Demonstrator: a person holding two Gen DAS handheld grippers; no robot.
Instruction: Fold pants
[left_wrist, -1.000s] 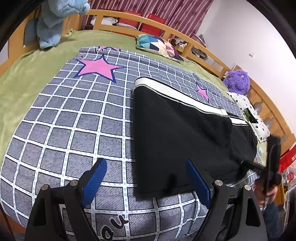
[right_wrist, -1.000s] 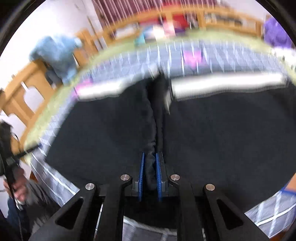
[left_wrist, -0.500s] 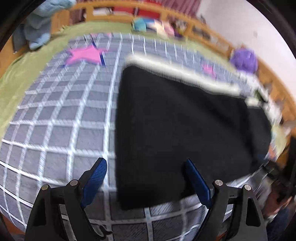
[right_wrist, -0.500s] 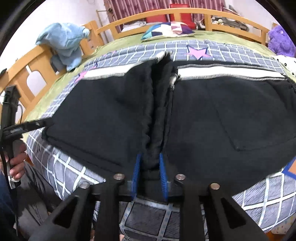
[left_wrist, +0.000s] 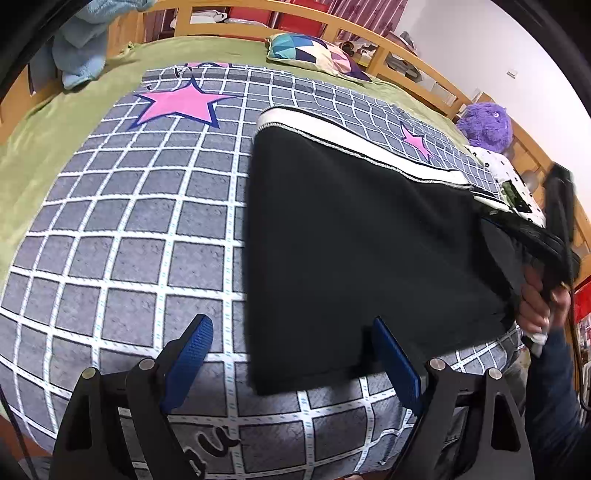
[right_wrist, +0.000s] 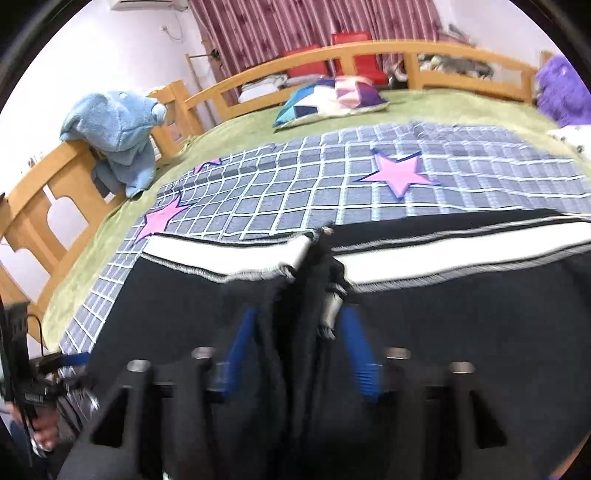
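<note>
Black pants (left_wrist: 351, 236) with a white side stripe (left_wrist: 354, 146) lie folded on the grey checked blanket (left_wrist: 122, 229). My left gripper (left_wrist: 295, 354) is open and empty, its blue pads straddling the near left corner of the pants just above the blanket. My right gripper (right_wrist: 295, 343) has its jaws parted, with a bunched ridge of the black pants (right_wrist: 299, 295) standing between the blue pads; the view is blurred. In the left wrist view the right gripper (left_wrist: 557, 229) is at the pants' right end, held by a hand.
A patterned pillow (left_wrist: 314, 51), a purple plush toy (left_wrist: 487, 125) and a blue plush (left_wrist: 85, 48) lie near the wooden bed rail (left_wrist: 402, 51). A white dotted cloth (left_wrist: 513, 177) lies by the pants' right end. The blanket's front edge drops off below my left gripper.
My right gripper has opened from shut on the pants ridge; the fabric still stands between the pads. My left gripper swung over the pants' corner and back, staying open.
</note>
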